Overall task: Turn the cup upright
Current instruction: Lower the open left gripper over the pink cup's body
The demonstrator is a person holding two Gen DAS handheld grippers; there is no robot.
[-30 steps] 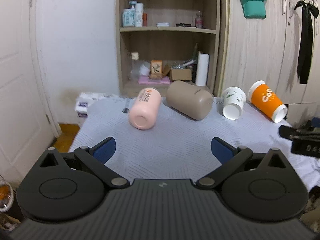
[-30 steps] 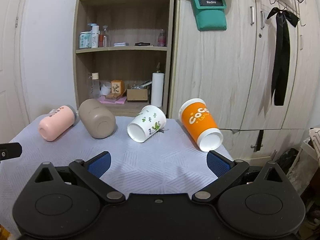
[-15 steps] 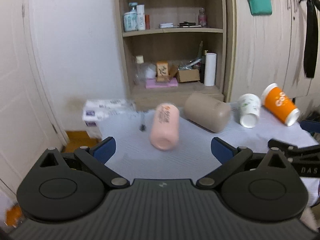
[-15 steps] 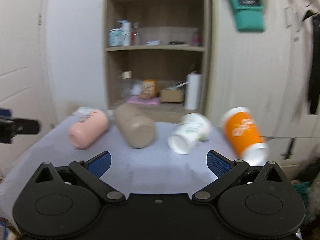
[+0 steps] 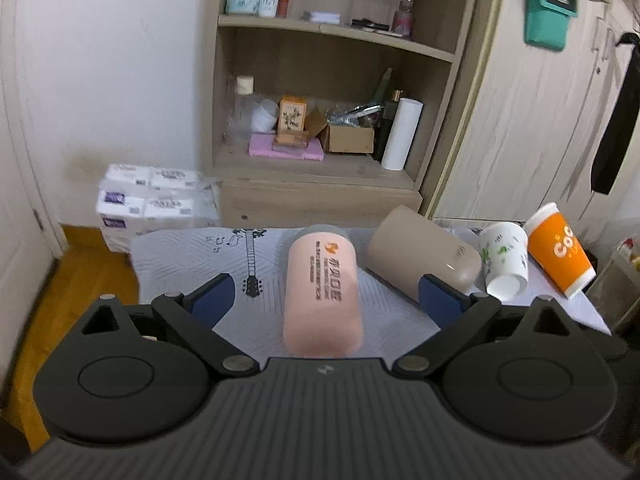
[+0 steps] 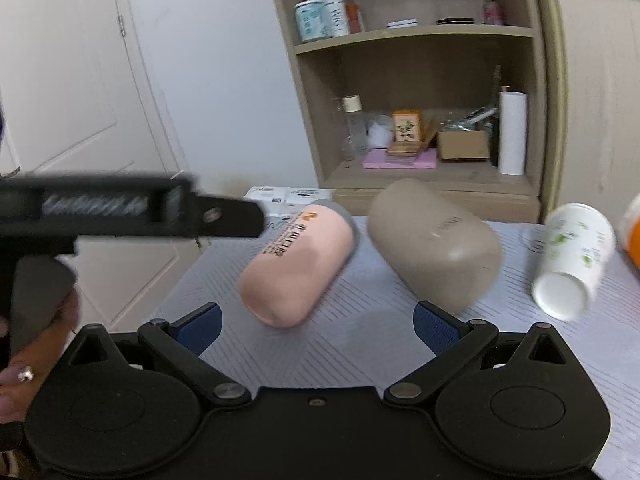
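Now, target: pink cup (image 5: 323, 292) on its side, centre frame.
Left gripper (image 5: 324, 300): spread wide, straddling it, probably untouched.
Right gripper (image 6: 316, 326): released, empty.
Advice: clamp mid-body, tip upright.

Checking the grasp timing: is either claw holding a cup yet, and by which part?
Nothing held. Left claw is open around the lying pink cup; right claw is open too.

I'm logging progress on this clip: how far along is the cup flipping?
Nothing looks done: the pink cup, the taupe cup, the white leaf-print cup and the orange cup all lie on their sides on the table. In hand: the left gripper is open, its fingers either side of the pink cup, not closed on it. The right gripper is open and empty. All flips remain.
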